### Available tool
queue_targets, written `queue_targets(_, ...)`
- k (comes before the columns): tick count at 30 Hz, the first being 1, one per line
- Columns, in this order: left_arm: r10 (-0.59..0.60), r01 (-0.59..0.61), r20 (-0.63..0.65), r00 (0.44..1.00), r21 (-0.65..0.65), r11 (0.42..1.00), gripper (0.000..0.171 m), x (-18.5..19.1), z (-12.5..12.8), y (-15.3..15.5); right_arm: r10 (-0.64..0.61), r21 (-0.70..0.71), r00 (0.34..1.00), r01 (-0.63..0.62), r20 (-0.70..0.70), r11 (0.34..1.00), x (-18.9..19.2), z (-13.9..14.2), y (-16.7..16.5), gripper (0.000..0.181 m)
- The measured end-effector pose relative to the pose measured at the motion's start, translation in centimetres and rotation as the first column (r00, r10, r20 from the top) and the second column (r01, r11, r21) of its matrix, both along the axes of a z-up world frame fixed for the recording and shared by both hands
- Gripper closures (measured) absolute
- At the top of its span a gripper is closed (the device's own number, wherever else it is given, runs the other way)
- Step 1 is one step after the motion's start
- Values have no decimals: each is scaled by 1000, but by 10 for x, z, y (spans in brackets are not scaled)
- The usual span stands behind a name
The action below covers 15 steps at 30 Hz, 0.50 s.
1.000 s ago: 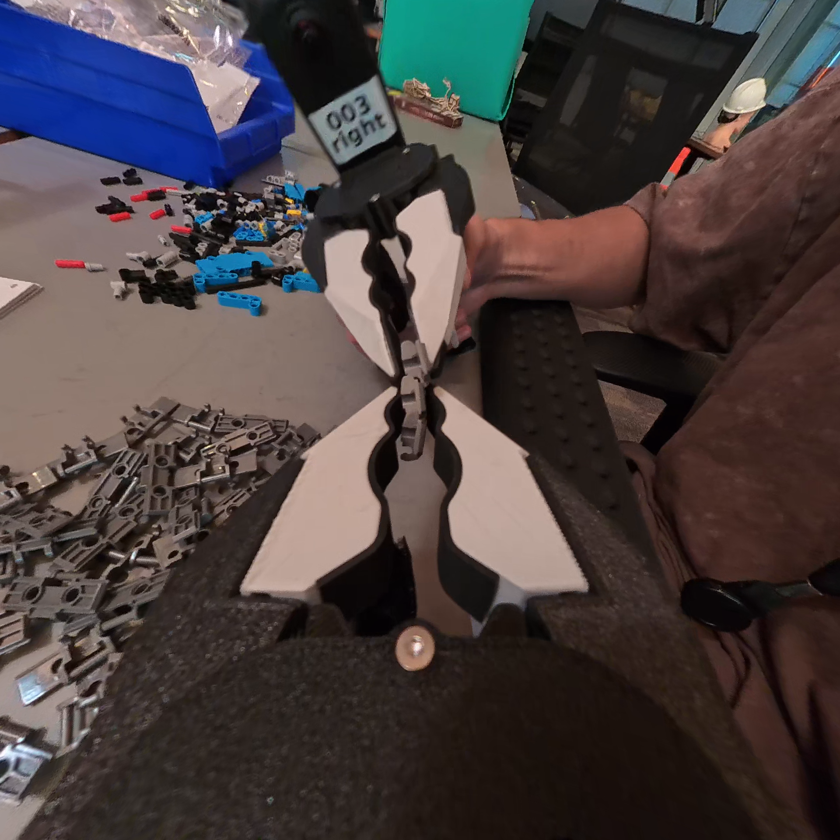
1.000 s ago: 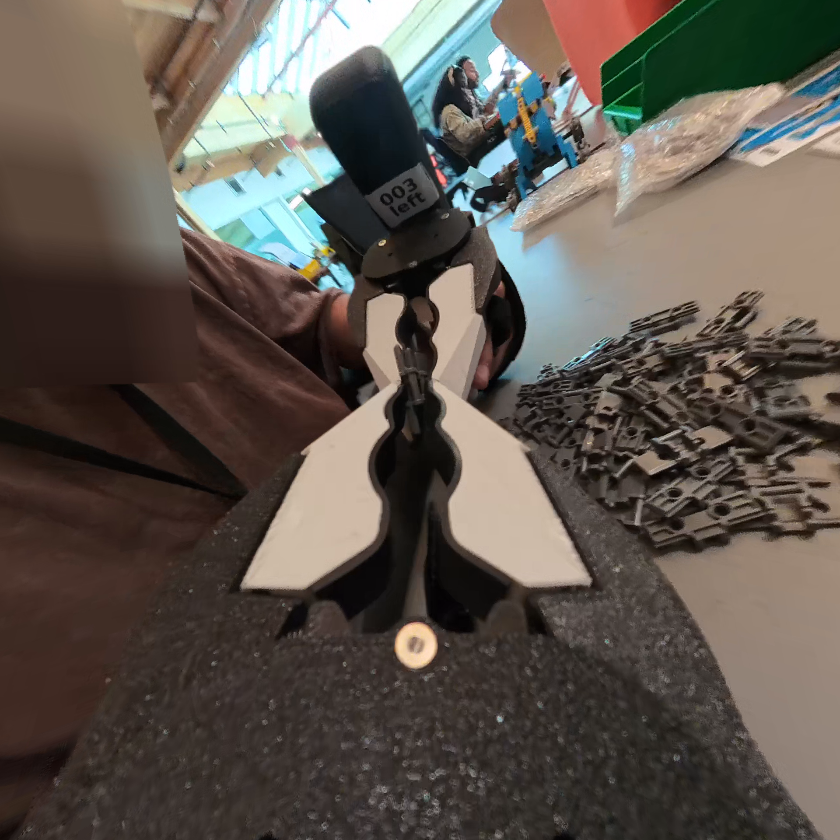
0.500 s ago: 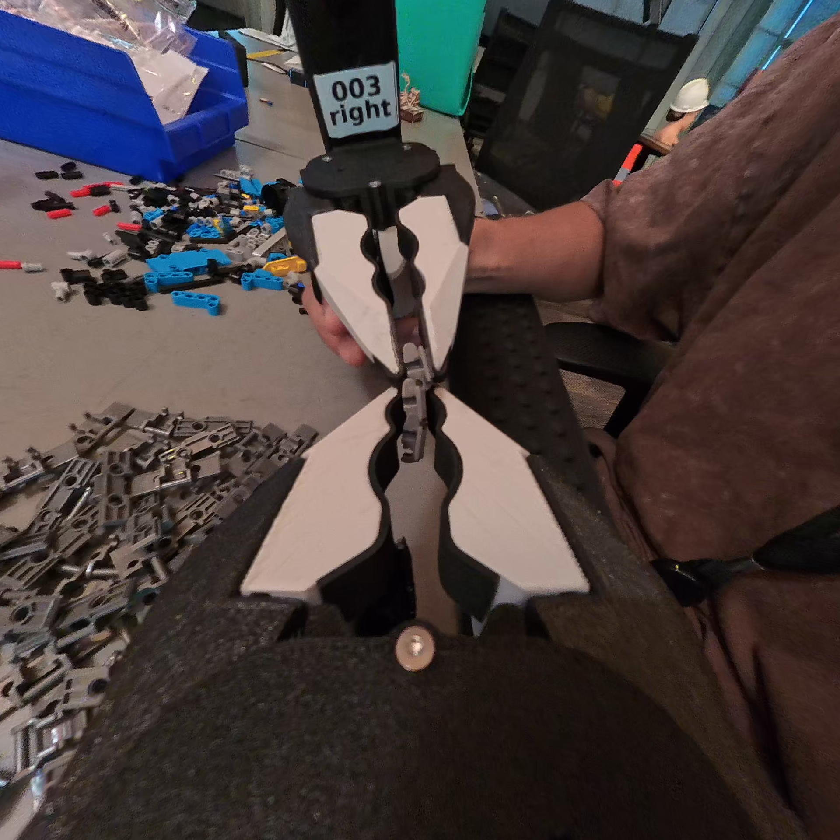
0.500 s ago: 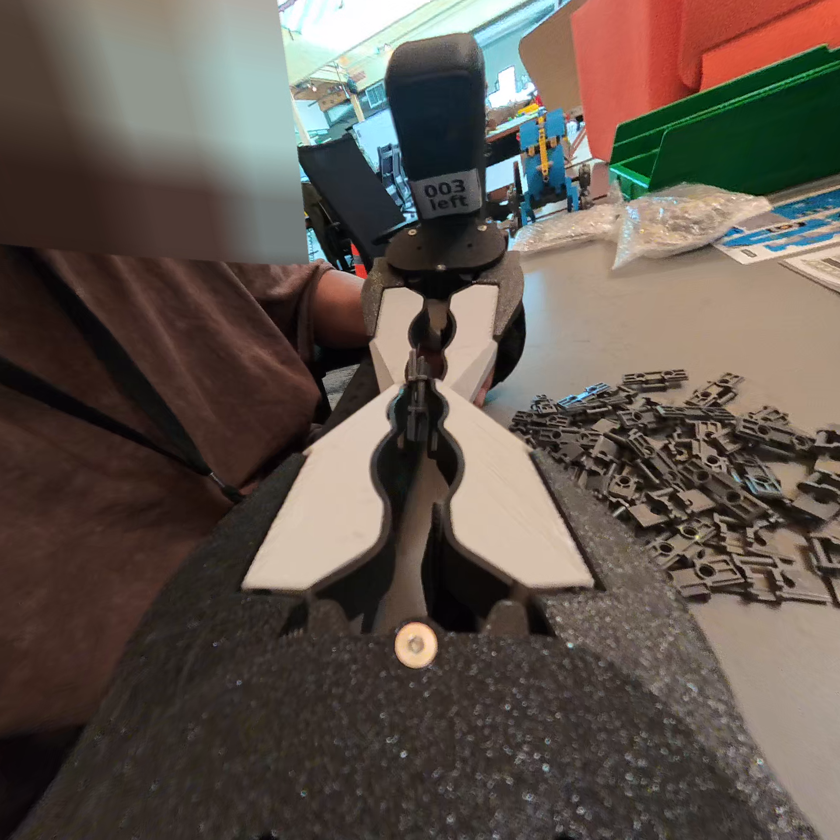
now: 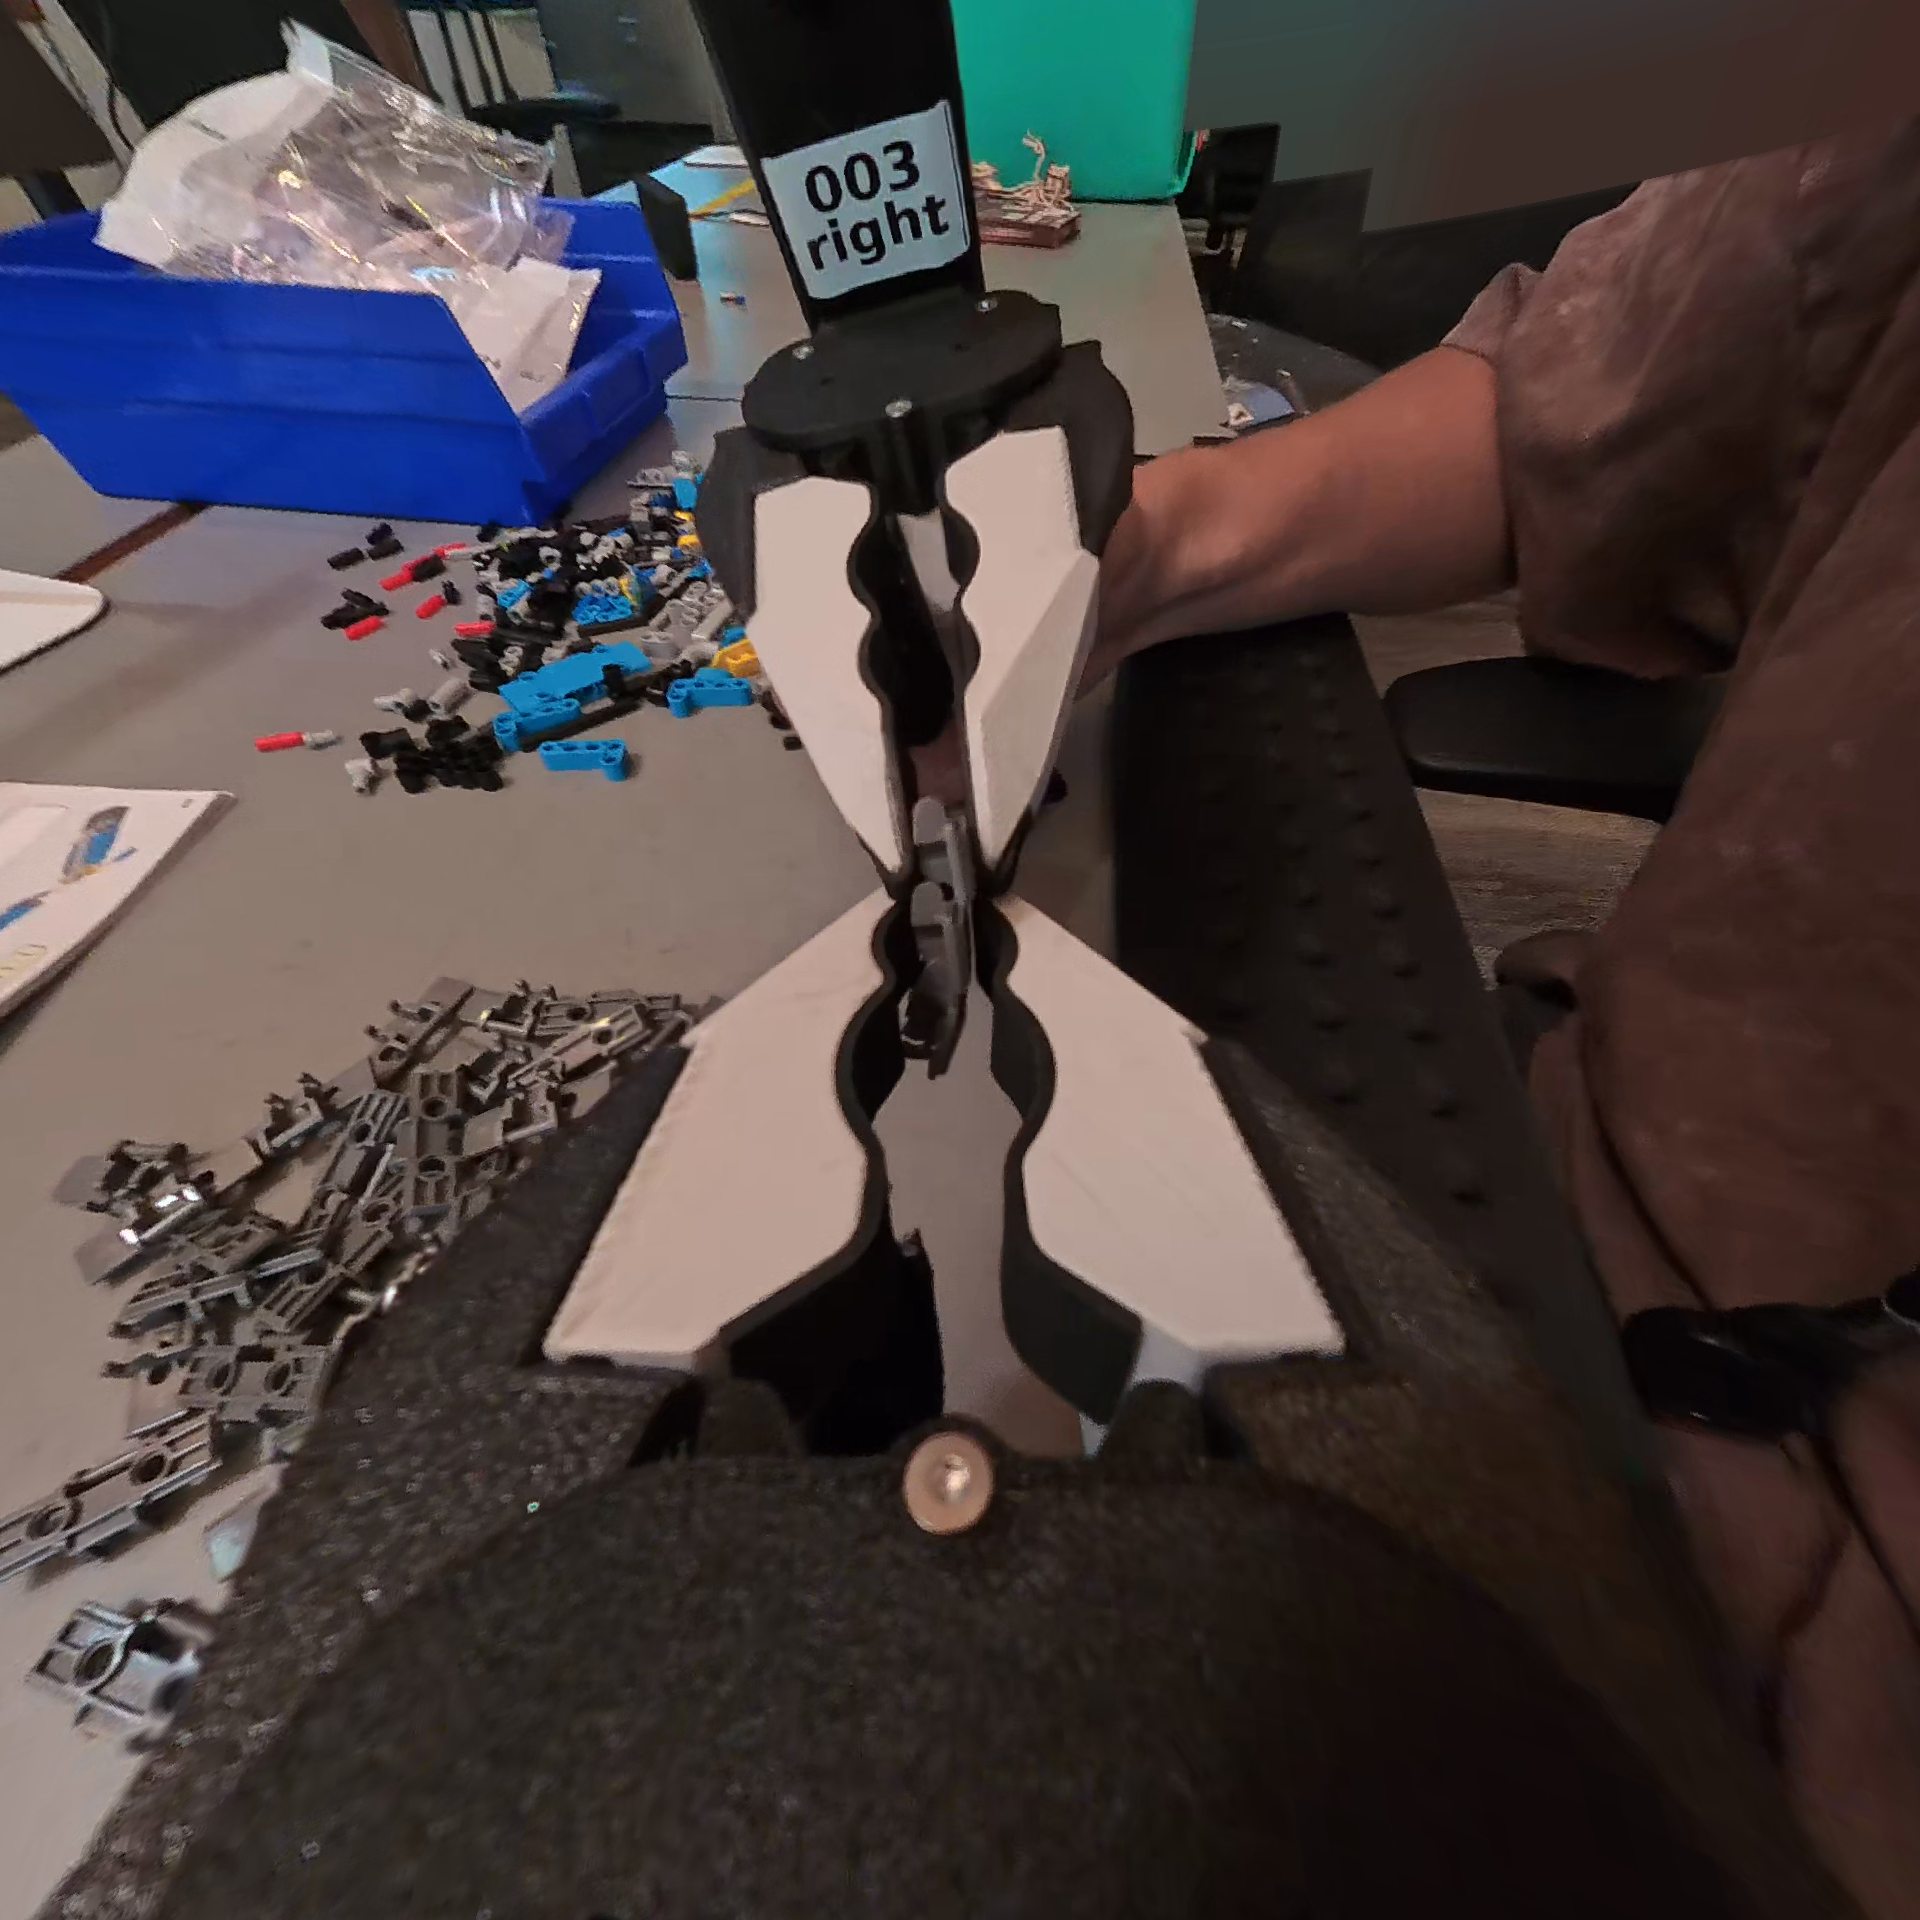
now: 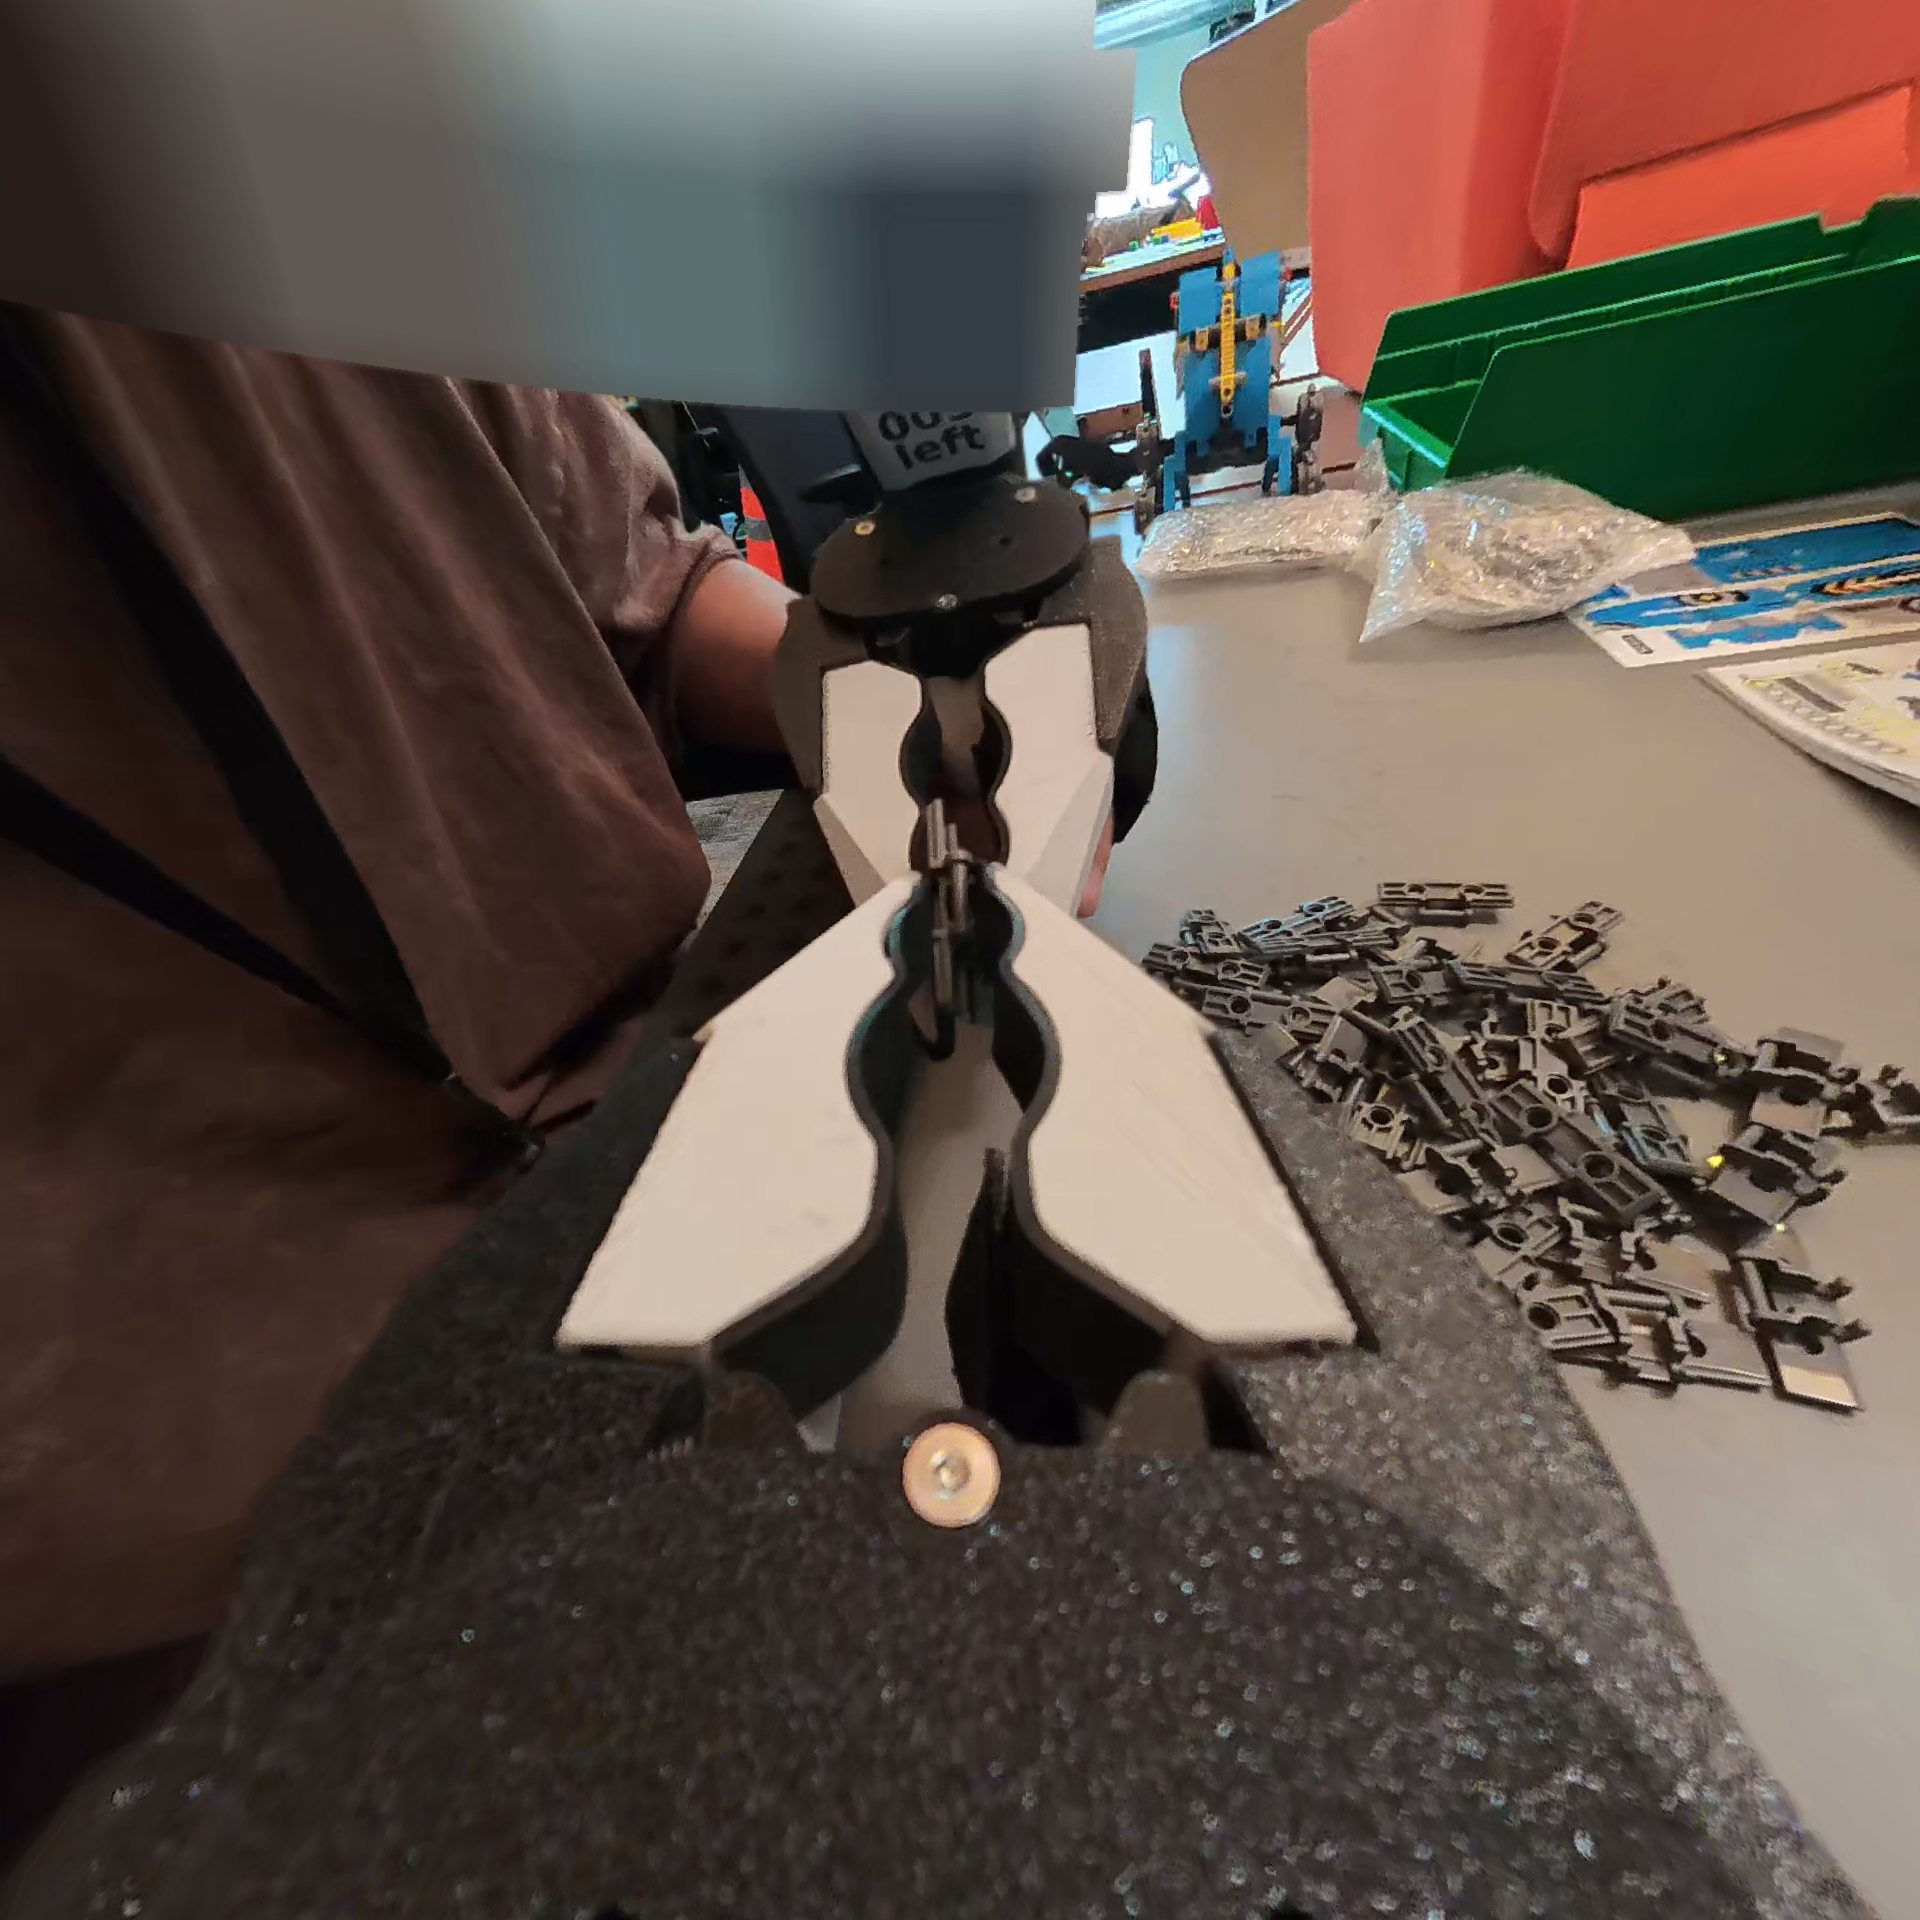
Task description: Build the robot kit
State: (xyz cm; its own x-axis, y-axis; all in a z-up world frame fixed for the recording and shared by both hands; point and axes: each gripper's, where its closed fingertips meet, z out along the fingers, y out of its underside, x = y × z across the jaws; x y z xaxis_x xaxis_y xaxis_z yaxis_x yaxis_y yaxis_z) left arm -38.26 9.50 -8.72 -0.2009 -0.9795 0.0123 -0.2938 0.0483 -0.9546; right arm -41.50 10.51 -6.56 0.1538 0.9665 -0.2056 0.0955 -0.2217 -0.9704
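Up close, two hand-held grippers with white fingers and black wavy inner pads meet tip to tip above the near edge of a grey table [image 5: 312, 914].

The left gripper [image 5: 943, 935] has its fingers drawn nearly together, clenched on a small dark grey plastic link piece [image 5: 940, 977] that stands edge-on between the tips. The right gripper [image 5: 940, 831], facing it from the far side, is likewise pinched narrow on a second small grey link piece [image 5: 943, 836]. The two pieces touch end to end where the tips meet; whether they are joined cannot be told.

From the right wrist view, the right gripper [image 6: 951, 914] clamps its thin dark piece [image 6: 948, 951], with the left gripper [image 6: 951, 852] just beyond it, also squeezed nearly closed.

On the table, a loose heap of matching dark grey link pieces [image 5: 312, 1195] lies to the left of the left gripper, near it. Farther off lies a scatter of small blue, black and red building parts [image 5: 561, 644], and beyond those a blue plastic bin [image 5: 312, 395] holding clear bags. A printed booklet [image 5: 73, 873] rests at the far left. A person's brown sleeve [image 5: 1714, 520] fills the right side.
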Motion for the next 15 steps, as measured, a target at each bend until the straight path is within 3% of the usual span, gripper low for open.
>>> queue_targets(6, 31, -31, -24, 999, 8, 1000, 159, 2, -3, 6, -25, 16, 1000, 24, 15, 1000, 3, -3, 7, 173)
queue_targets(15, 129, -120, -39, 991, 166, 979, 164, 3, -12, 18, -72, 57, 994, 67, 77, 996, 3, -12, 14, 174)
